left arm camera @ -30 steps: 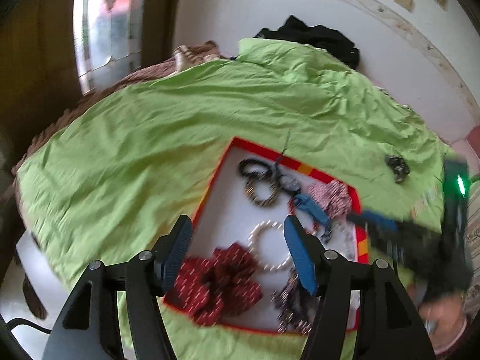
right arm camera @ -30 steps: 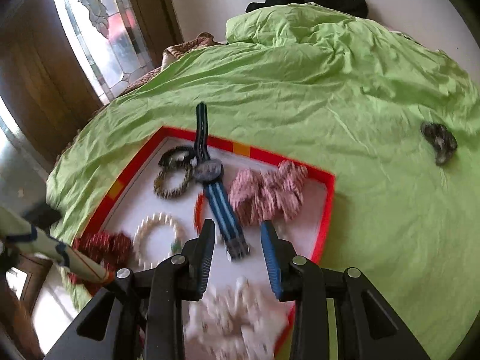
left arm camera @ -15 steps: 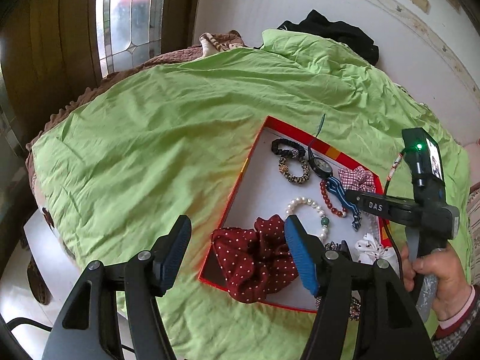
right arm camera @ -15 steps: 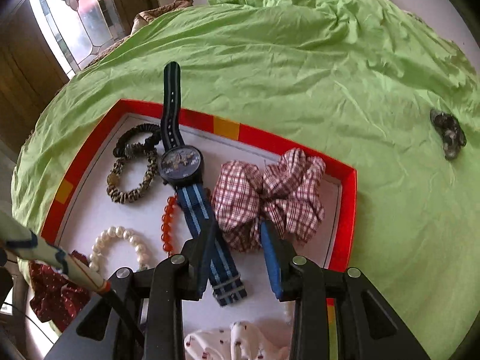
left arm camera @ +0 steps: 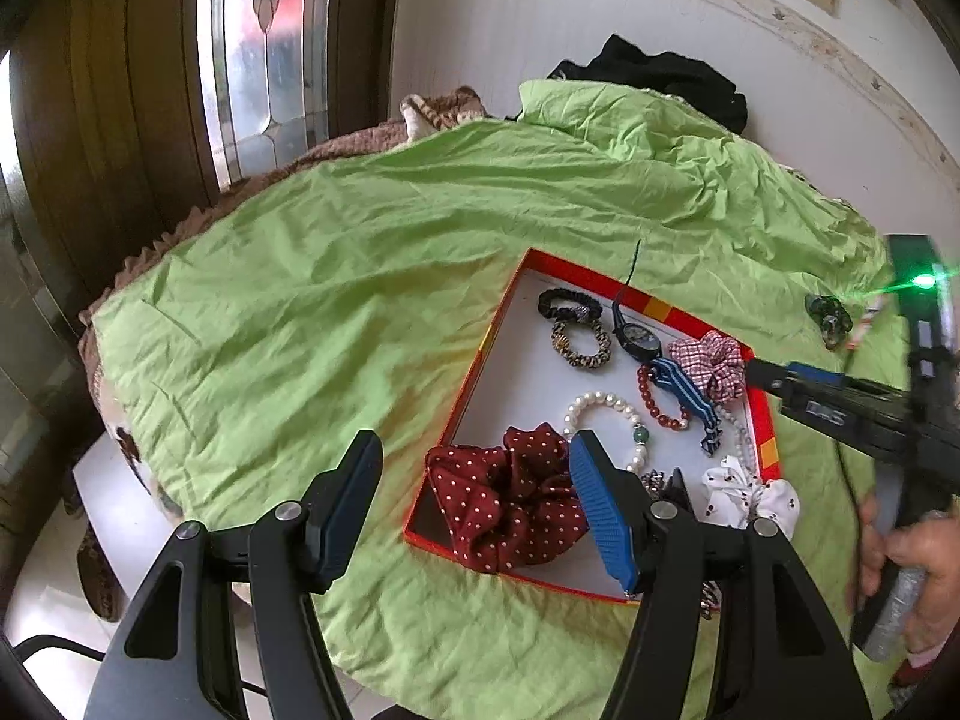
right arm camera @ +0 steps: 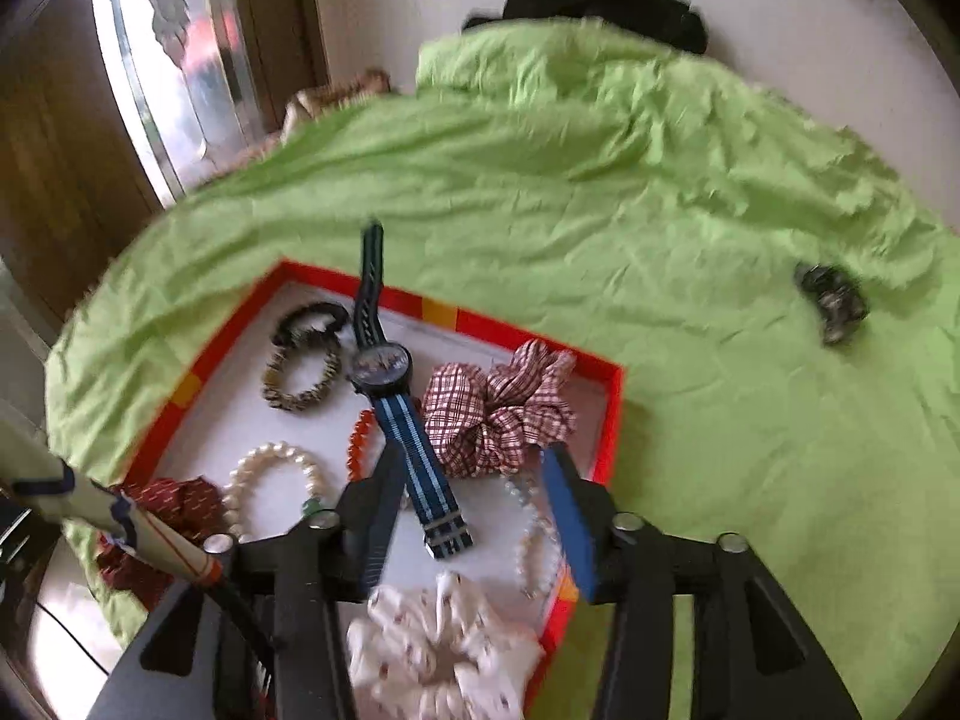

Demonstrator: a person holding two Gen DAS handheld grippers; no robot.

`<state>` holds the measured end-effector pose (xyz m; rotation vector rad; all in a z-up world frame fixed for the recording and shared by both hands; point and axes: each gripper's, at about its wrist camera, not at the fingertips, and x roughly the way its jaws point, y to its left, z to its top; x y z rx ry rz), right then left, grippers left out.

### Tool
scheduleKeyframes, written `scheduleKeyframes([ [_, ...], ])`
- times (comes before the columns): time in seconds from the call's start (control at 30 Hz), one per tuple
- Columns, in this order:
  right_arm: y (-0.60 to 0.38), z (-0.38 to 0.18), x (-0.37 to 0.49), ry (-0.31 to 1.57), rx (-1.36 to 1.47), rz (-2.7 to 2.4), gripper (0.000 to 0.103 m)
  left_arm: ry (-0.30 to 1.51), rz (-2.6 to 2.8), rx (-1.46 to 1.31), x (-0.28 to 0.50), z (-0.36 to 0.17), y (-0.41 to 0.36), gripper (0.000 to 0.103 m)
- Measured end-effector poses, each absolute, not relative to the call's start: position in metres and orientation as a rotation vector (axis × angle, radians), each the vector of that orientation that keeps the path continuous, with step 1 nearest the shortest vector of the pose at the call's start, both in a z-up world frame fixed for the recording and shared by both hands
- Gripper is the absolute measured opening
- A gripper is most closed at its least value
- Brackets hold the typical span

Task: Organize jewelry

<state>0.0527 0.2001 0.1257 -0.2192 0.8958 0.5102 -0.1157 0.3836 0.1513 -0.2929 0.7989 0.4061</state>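
A red-rimmed white tray [left arm camera: 474, 372] [right arm camera: 612, 420] lies on the green sheet. It holds a blue striped watch [right arm camera: 393, 396] [left arm camera: 642, 339], a plaid scrunchie [right arm camera: 498, 408] [left arm camera: 708, 360], a pearl bracelet [right arm camera: 270, 474] [left arm camera: 606, 420], an orange bead bracelet [left arm camera: 654, 402], a red dotted scrunchie [left arm camera: 504, 498] and a white scrunchie [right arm camera: 438, 642]. My left gripper [left arm camera: 474, 468] is open and empty, above the tray's near left corner. My right gripper [right arm camera: 471, 480] is open and empty, over the watch strap's end. A dark hair clip [right arm camera: 831, 300] [left arm camera: 828, 318] lies on the sheet, right of the tray.
The green sheet [left arm camera: 360, 252] covers a bed against a white wall [left arm camera: 660, 12]. Black clothing [left arm camera: 660, 72] lies at the far edge. A wooden door with a glass pane [left arm camera: 258, 48] stands at the left. The bed's edge drops off at the near left.
My left gripper has pulled back and left, away from the tray. My right gripper went low over the watch, then rose and opened wider. The watch stays in the tray.
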Motion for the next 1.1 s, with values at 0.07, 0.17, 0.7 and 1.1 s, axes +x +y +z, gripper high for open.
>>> scheduleKeyframes([
  [0.07,0.187,0.137,0.036,0.867,-0.209,0.516,0.059,0.785,0.413,-0.276,-0.121,0.157,0.375,0.068],
  [0.17,0.169,0.144,0.016,0.859,-0.180,0.520,0.062,0.752,0.430,-0.244,-0.130,0.167,0.360,0.075],
  [0.7,0.092,0.144,-0.110,0.820,-0.082,0.432,0.075,0.390,0.664,-0.047,-0.237,0.231,0.289,0.103],
  [1.1,0.088,0.139,-0.183,0.785,-0.149,0.341,0.089,0.507,0.615,-0.131,-0.276,0.208,0.289,0.103],
])
